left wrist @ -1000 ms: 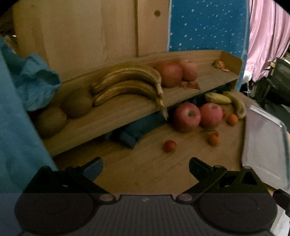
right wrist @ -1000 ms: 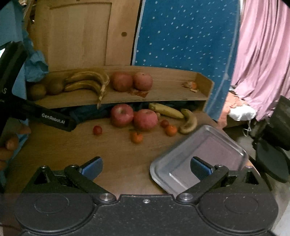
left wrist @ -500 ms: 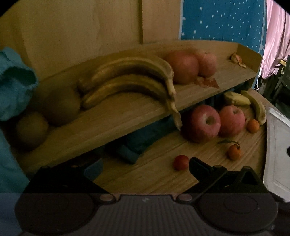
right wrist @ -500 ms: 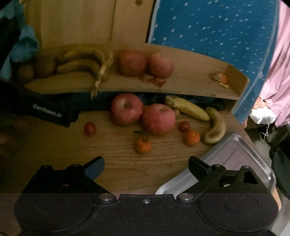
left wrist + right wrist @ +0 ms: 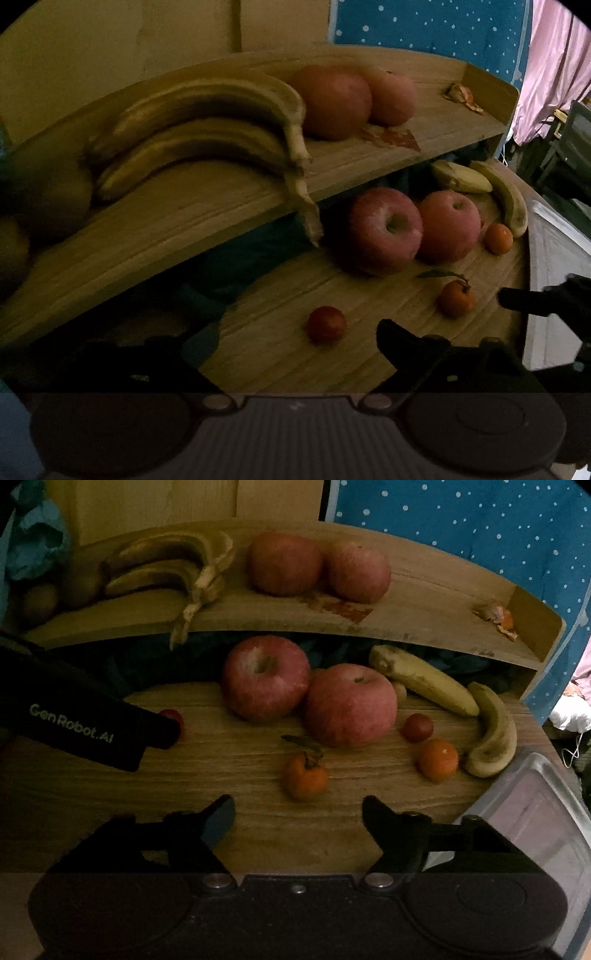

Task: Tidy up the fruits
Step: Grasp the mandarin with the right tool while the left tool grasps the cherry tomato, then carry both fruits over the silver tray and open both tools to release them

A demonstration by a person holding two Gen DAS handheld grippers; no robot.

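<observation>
One text is readable: "GenRobot.AI" in pale letters on the black side of the left claw [image 5: 88, 723], seen in the right wrist view. No other labels or numbers are legible.

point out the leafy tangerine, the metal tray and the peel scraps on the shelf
leafy tangerine [image 5: 306, 778], right wrist view, middle of its orange skin
metal tray [image 5: 546, 812], right wrist view, bare inner floor near the rim
peel scraps [image 5: 496, 617], right wrist view, centre of the pile at the shelf's right end
</observation>
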